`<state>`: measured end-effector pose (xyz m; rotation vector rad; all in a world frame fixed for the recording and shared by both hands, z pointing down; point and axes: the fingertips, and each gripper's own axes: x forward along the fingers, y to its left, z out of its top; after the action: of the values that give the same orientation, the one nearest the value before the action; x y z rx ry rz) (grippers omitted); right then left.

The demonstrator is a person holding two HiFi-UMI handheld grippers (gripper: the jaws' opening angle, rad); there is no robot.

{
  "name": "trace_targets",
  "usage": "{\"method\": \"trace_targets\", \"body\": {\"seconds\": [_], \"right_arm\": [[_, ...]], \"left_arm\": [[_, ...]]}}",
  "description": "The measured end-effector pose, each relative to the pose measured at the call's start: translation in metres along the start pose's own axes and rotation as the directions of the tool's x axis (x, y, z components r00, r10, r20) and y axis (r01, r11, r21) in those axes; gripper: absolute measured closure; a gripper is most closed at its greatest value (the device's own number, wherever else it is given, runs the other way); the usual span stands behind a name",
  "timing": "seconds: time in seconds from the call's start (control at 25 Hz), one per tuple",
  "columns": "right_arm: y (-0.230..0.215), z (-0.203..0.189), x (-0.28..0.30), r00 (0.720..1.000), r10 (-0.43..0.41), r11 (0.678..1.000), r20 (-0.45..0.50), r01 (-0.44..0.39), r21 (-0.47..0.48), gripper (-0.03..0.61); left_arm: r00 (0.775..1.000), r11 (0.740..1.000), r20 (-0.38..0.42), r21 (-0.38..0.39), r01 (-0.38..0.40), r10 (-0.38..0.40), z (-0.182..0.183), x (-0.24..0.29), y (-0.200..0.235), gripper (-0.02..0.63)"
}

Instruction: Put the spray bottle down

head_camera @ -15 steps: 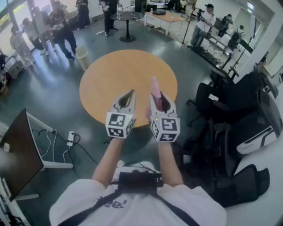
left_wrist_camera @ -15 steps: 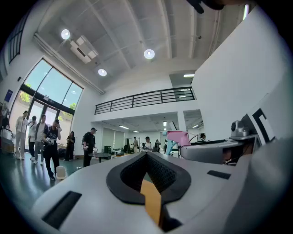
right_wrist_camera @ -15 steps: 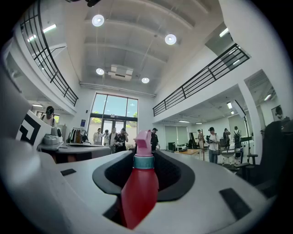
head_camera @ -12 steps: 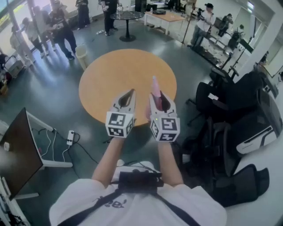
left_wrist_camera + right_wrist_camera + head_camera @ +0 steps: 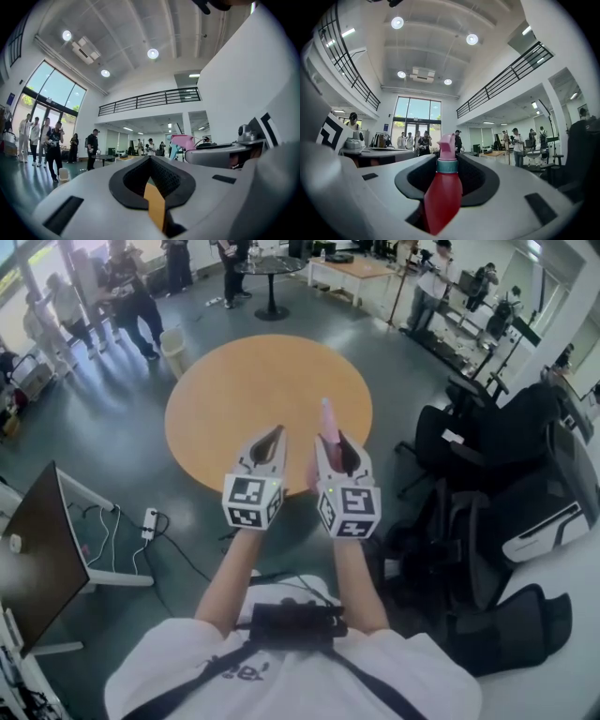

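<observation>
two tools side by side: right tool [image 5: 333, 440] grips red spray bottle [image 5: 443, 192], left tool [image 5: 277, 433] closed, empty, orange worktop [image 5: 234, 390] ahead.

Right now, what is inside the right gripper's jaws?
A red spray bottle, its teal collar and pink nozzle pointing outward, is clamped between the jaws of the right gripper. Its lower end is covered by the gripper's body, so the base cannot be seen.

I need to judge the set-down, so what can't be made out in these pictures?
- Base of the spray bottle: hidden inside the right gripper in the right gripper view; the head view shows only its pink nozzle.
- The table beneath the bottle: covered by the right gripper in the head view.
- Liquid level: the bottle's body looks opaque red.
</observation>
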<state>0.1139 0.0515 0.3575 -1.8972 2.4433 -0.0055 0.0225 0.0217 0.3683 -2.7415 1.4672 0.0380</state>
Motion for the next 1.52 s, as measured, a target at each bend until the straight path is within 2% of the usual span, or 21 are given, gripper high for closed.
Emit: {"method": "trace_targets", "body": {"seconds": [0.32,0.64,0.84,1.08,1.32,1.52], "right_arm": [[-0.006,0.0,-0.005,1.0,0.003,1.0,0.019,-0.004,0.031,0.414],[0.009,0.0,0.012,0.999,0.025,0.999,0.027,-0.026,0.047,0.414],[0.007,0.003,0.035,0.999,0.01,0.999,0.031,-0.011,0.033,0.414],[0.007,0.013,0.076,0.999,-0.006,1.0,0.05,0.006,0.01,0.414],[0.011,0.017,0.125,0.997,-0.015,1.0,0.078,0.015,-0.001,0.414],[0.022,0.013,0.162,0.997,-0.022,1.0,0.079,0.023,-0.002,0.414]], "left_arm": [[1.0,1.0,-0.006,0.007,0.0,0.0,-0.001,-0.004,-0.006,0.601],[1.0,1.0,-0.023,0.006,-0.021,0.021,-0.005,-0.005,0.016,0.601],[1.0,1.0,-0.006,-0.011,-0.003,0.003,-0.004,0.015,0.03,0.601],[0.999,1.0,0.033,-0.027,0.006,-0.005,0.006,0.048,0.063,0.601],[0.998,1.0,0.068,-0.012,0.005,-0.004,0.016,0.078,0.104,0.601],[0.997,1.0,0.071,-0.004,0.008,-0.008,0.014,0.095,0.14,0.601]]}}
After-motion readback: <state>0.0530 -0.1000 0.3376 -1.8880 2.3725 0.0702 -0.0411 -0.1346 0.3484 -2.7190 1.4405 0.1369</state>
